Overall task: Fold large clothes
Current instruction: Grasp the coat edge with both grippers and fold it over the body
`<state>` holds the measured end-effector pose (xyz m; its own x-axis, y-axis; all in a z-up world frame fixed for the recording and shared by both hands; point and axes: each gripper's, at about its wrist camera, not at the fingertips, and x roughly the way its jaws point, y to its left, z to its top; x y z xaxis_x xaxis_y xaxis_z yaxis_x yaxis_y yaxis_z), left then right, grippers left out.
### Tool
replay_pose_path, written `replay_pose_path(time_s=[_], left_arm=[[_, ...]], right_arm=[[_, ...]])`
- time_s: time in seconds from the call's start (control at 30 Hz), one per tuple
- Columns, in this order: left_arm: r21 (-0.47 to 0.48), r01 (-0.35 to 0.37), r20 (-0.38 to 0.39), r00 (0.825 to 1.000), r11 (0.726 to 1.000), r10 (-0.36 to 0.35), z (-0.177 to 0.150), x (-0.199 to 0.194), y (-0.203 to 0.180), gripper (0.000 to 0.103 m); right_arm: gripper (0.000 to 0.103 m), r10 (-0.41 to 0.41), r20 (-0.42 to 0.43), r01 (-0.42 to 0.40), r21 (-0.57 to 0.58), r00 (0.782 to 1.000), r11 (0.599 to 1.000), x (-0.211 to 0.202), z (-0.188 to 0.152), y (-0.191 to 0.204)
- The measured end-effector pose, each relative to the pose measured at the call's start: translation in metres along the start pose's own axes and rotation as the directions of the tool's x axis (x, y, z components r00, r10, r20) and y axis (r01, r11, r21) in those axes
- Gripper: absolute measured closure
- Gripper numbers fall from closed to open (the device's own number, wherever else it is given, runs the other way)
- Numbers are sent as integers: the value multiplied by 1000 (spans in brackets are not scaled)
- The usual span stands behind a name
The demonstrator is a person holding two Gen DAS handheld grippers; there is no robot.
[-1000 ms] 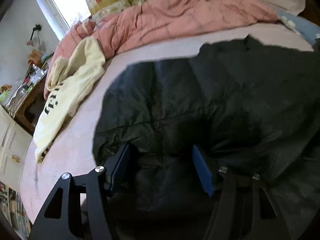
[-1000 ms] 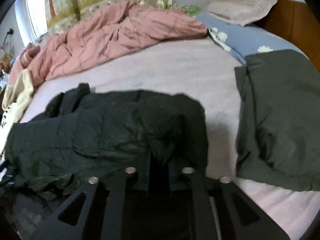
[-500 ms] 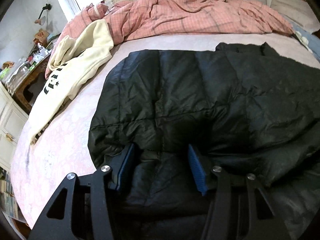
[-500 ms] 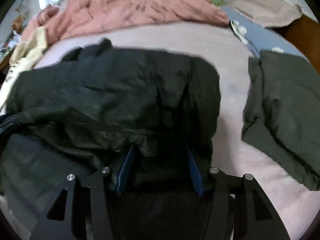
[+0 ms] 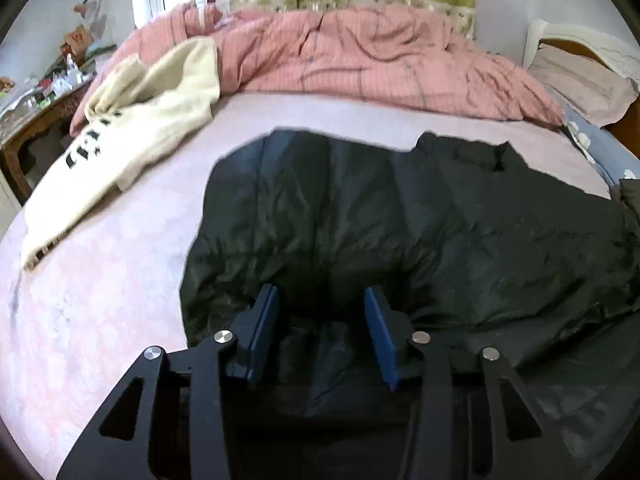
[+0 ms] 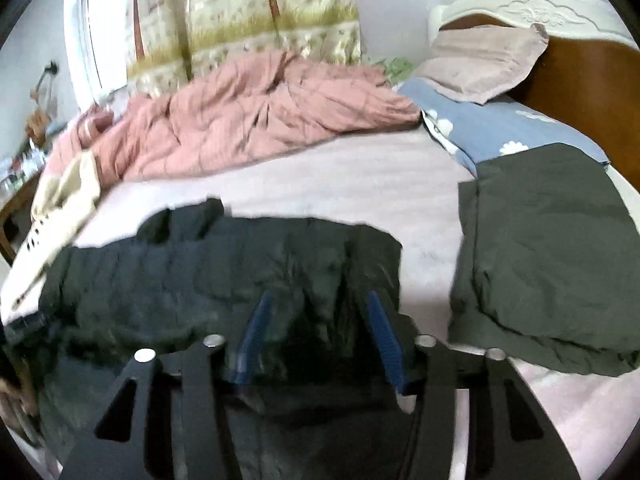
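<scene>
Black puffer jacket (image 5: 400, 216) lies spread on the pink bed sheet (image 5: 100, 288), mid-bed. Left tool (image 5: 320, 300) & right tool (image 6: 316, 304): jaws part-spread, just been closing, jacket fabric between the blue pads; can't tell if they pinch it. Cream sweatshirt (image 5: 132, 120) to the left, grey garment (image 6: 548, 248) on the right, pink duvet (image 5: 360, 52) behind.

Rumpled pink quilt (image 5: 360, 56), floral curtain (image 6: 240, 12), perhaps a cluttered desk (image 5: 36, 100) at left.
</scene>
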<state>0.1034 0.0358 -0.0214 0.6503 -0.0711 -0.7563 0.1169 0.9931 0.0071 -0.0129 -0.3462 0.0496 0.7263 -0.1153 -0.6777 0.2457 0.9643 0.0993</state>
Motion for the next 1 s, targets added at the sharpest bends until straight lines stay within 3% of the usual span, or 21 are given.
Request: replay_pose_path(time_s=[0.1,0.2,0.43,0.47,0.53,0.6,0.63,0.7,0.77,0.87,1.0], left_arm=[[-38,-2,-32,999,999,1,1,10,6,59],[-52,-3,-56,998,999,1,0,18,7,60],[-23,-28,-63,998,999,27,-4,20,1,60],[-26,-5,-49,999,1000,4,-4,17,2,61],[-33,111,-2,994,993,-111,-4,2,5,61],[-42,205,56,978,978,-203,-3,-19,6,60],[-31,215,77,974,976,-212,-3,-28,4,60],[10,185,118,976,983,-185,-5,-47,-4,60],[41,162,144,975,986,-167,-12,-60,-10,60],[33,210,117,970,977,-212,-30,-66,-9,60],[20,145,150,978,989,-146,-62,-83,-2,60]], right_arm=[[79,14,-118,-13,5,993,1000,37,-1,3],[79,-122,-210,113,-56,970,992,70,-5,6],[79,-118,-218,113,-37,969,993,88,0,-1],[79,-121,-198,115,-41,973,992,83,0,-1],[79,-115,-149,107,-55,982,993,70,1,-1],[79,-26,-108,23,-25,994,999,43,-3,-3],[79,33,-106,-33,0,994,999,32,-6,-3],[79,78,-134,-76,17,988,997,23,-10,-1],[79,45,-201,-41,26,979,999,23,-20,0],[79,30,-273,-24,26,962,999,41,-41,-1],[79,19,-218,-19,3,976,1000,39,-43,0]])
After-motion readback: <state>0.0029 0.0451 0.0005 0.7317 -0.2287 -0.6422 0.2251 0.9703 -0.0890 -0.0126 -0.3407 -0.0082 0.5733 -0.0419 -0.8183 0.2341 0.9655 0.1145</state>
